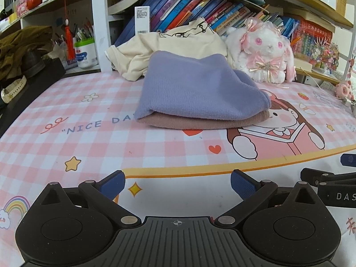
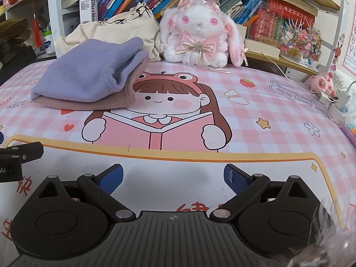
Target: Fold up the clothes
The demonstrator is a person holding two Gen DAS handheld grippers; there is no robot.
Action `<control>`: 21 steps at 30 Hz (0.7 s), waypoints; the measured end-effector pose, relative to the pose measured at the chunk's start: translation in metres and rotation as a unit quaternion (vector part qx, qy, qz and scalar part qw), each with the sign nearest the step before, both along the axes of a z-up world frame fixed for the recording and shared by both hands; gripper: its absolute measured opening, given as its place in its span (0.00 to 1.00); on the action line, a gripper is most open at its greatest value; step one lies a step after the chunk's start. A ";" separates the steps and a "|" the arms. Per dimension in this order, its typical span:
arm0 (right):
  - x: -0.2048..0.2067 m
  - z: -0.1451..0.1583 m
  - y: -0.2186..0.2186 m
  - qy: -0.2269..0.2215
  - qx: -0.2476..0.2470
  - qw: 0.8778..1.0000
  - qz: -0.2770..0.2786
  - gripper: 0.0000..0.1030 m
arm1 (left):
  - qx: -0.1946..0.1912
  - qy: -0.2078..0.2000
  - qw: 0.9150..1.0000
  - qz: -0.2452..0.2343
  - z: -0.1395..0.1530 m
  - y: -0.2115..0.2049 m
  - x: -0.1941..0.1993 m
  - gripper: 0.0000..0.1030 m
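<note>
Hovering low over counter mat (image 2: 178,166), both empty: left gripper (image 1: 178,183) spread, right gripper (image 2: 173,178) spread. Lying stacked beyond: lavender cloth (image 1: 200,89) on mauve cloth (image 1: 200,123), cream shirt (image 1: 178,44) crumpled behind, awaiting folding.

Black left gripper (image 1: 177,183), blue ribbed fingers (image 1: 113,183), silver screws

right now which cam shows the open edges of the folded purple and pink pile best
The right wrist view: the purple cloth lies on the pink cloth, with their layered open ends facing the camera. The left wrist view shows the same pile mostly from its closed, rounded fold, purple over pink, edges hidden.
</note>
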State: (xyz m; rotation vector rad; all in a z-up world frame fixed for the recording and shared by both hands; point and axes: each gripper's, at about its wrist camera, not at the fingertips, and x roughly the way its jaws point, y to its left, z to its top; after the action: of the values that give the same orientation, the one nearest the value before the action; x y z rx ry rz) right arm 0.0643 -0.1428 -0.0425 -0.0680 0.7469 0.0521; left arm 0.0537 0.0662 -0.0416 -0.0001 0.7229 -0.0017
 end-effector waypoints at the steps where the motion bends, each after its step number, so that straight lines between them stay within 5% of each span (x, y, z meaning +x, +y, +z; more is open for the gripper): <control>1: 0.000 0.000 0.000 0.000 0.000 1.000 0.000 0.95 | 0.000 0.000 1.000 0.000 0.000 0.000 0.000 0.99; 21: -0.002 0.002 0.001 -0.001 0.000 1.000 -0.003 0.95 | 0.005 -0.006 1.000 -0.005 0.003 -0.003 0.000 0.99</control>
State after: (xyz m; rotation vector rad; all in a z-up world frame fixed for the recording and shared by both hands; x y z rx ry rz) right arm 0.0627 -0.1421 -0.0405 -0.0651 0.7454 0.0459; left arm 0.0535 0.0631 -0.0383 0.0130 0.7106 -0.0074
